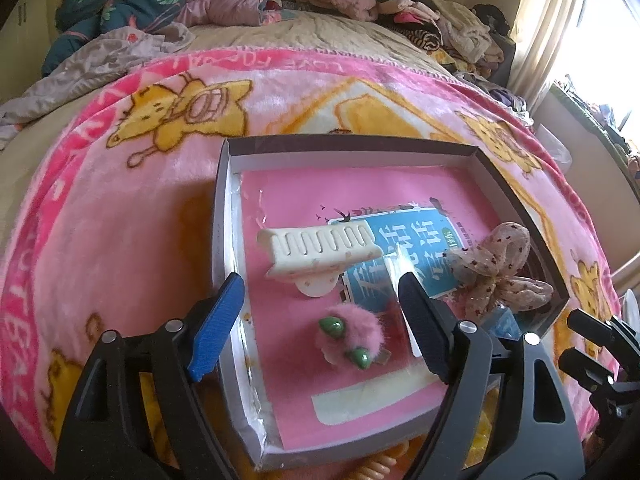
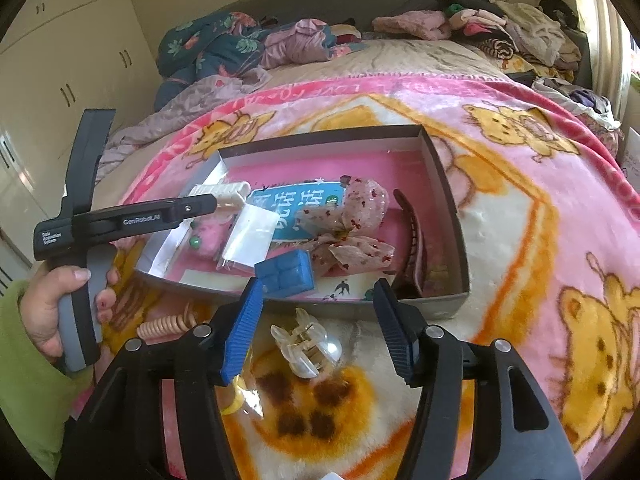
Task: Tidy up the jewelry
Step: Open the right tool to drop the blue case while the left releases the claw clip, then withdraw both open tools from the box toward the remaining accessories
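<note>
A shallow cardboard box (image 1: 224,184) (image 2: 448,200) lies on the pink blanket, lined with a pink booklet. In it lie a white claw clip (image 1: 320,250) (image 2: 220,192), a pink fuzzy clip with green drops (image 1: 350,338) (image 2: 206,236), a speckled fabric bow (image 1: 500,268) (image 2: 352,224), a blue block (image 2: 286,272), a small clear bag (image 2: 250,236) and a dark clip (image 2: 414,236). My left gripper (image 1: 320,332) (image 2: 216,202) is open and empty over the fuzzy clip. My right gripper (image 2: 320,328) is open around a clear pearl claw clip (image 2: 306,346) on the blanket outside the box.
A beige spiral hair tie (image 2: 166,326) (image 1: 376,466) lies on the blanket before the box's near wall. Piles of clothes (image 1: 440,20) and a dark floral quilt (image 2: 208,40) lie at the bed's far end. Cupboards (image 2: 60,60) stand on the left.
</note>
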{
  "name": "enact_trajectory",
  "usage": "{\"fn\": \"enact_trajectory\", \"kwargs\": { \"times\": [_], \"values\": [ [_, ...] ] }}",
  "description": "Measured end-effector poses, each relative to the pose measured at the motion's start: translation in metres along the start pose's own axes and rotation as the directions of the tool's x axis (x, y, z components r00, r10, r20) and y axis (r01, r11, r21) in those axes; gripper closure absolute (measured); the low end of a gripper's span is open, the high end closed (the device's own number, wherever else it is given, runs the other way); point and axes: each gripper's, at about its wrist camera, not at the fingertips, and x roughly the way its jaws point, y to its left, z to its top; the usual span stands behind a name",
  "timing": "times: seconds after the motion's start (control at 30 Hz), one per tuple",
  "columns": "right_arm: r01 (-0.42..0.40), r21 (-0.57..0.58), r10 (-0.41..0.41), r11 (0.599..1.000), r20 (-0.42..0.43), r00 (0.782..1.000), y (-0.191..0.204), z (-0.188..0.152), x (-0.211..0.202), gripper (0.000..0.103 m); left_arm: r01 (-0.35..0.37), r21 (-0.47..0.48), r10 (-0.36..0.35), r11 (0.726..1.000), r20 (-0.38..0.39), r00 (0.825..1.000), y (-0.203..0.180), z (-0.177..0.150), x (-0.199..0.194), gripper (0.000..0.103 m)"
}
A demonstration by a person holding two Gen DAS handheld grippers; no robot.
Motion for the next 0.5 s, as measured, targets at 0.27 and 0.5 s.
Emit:
{"fn": "enact_trajectory", "kwargs": {
  "times": [0.27,0.5],
  "values": [
    [0.009,0.0,-0.009,1.0,0.029,1.0,0.001,-0.001,-0.02,0.043,0.0,0.008,0.0,1.0,0.043,0.999,-0.005,-0.007,-0.032,0.028],
    [0.017,-0.006,-0.016,1.0,0.066,0.998,0.003,-0.004,-0.043,0.033,0.008,0.012,-0.009,1.0,0.072,0.997,-0.013,-0.019,-0.059,0.022]
  ]
}}
